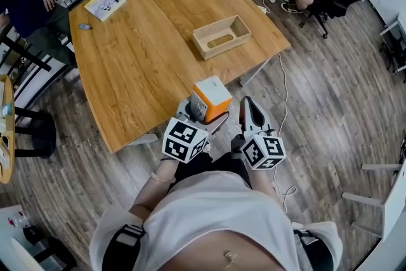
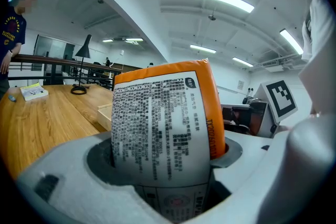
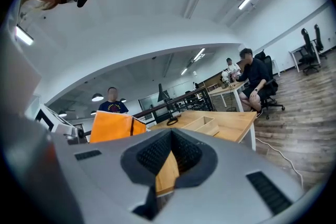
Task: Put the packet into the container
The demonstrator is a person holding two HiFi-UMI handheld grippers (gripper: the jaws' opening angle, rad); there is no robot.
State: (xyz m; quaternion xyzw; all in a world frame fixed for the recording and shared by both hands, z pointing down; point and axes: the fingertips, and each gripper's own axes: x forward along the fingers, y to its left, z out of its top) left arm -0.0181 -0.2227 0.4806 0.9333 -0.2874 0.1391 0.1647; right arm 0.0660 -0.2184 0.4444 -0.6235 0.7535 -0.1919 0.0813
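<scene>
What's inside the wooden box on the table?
The open rectangular wooden box shows only bare wood with an oval shape on its bottom. The orange-and-white packet isn't in it. The near wall hides a thin strip of that bottom.

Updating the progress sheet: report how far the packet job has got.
Done: the packet is picked up, clamped in the left gripper. In hand: it is held at the near edge of the table, not yet over the container. Left: carry it across and put it in the container, which looks empty. The right gripper holds nothing.
</scene>
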